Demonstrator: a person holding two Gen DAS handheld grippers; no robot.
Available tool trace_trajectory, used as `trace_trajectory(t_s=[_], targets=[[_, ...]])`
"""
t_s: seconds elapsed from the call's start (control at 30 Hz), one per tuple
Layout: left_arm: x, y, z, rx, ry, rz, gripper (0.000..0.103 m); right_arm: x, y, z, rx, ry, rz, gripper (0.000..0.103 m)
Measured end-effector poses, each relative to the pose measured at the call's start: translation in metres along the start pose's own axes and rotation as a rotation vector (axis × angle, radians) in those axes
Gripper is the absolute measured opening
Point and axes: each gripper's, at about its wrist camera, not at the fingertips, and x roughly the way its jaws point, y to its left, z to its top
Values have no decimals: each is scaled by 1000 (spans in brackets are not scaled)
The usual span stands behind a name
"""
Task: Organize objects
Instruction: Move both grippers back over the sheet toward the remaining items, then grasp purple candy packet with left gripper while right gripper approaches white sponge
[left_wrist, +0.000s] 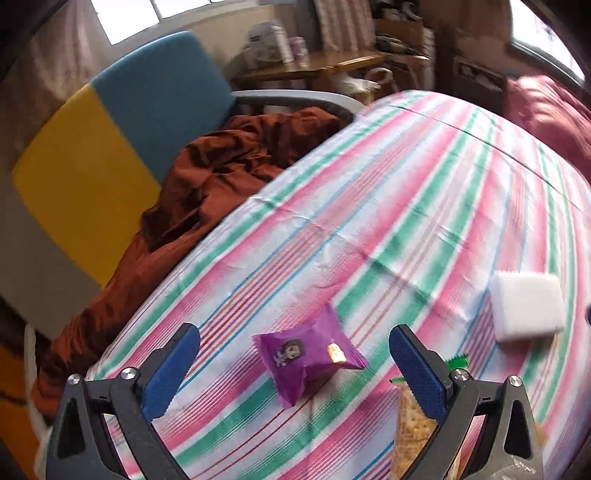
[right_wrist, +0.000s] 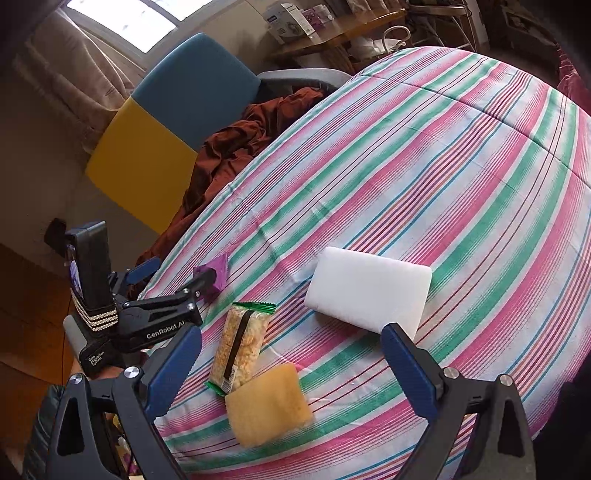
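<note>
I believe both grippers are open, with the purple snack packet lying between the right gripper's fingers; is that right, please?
Not quite: the purple snack packet lies between the fingers of the left gripper, as the left wrist view shows. Both grippers are indeed open. The right wrist view shows the right gripper over the yellow sponge and the rice cracker pack instead.

I see four things on my striped cloth: a small purple snack bag (left_wrist: 310, 356) near the edge, a long cracker pack (right_wrist: 242, 345), a yellow sponge (right_wrist: 267, 404) touching it, and a white block (right_wrist: 367, 290) nearby
</note>
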Motion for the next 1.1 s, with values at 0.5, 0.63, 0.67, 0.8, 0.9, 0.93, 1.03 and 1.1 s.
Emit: trace_trajectory(t_s=[0.5, 0.63, 0.67, 0.8, 0.9, 0.93, 1.03, 1.1], targets=[[42, 2, -7, 85, 81, -124, 35, 1, -15, 5, 65, -3, -24, 99], [34, 12, -26, -51, 81, -148, 31, 0, -17, 6, 72, -4, -28, 99], [31, 17, -33, -97, 81, -157, 31, 1, -18, 6, 75, -1, -29, 99], [13, 25, -68, -249, 85, -192, 30, 3, -20, 5, 78, 8, -37, 99], [-5, 24, -94, -333, 93, -196, 30, 4, -19, 5, 72, 10, -46, 99], [-12, 23, -104, -369, 101, -201, 30, 4, -20, 5, 73, 12, -45, 99], [-27, 20, -126, -443, 109, -210, 30, 4, -20, 4, 75, 15, -43, 99], [-39, 15, -138, -475, 113, -213, 30, 4, -21, 4, 79, 18, -42, 99]])
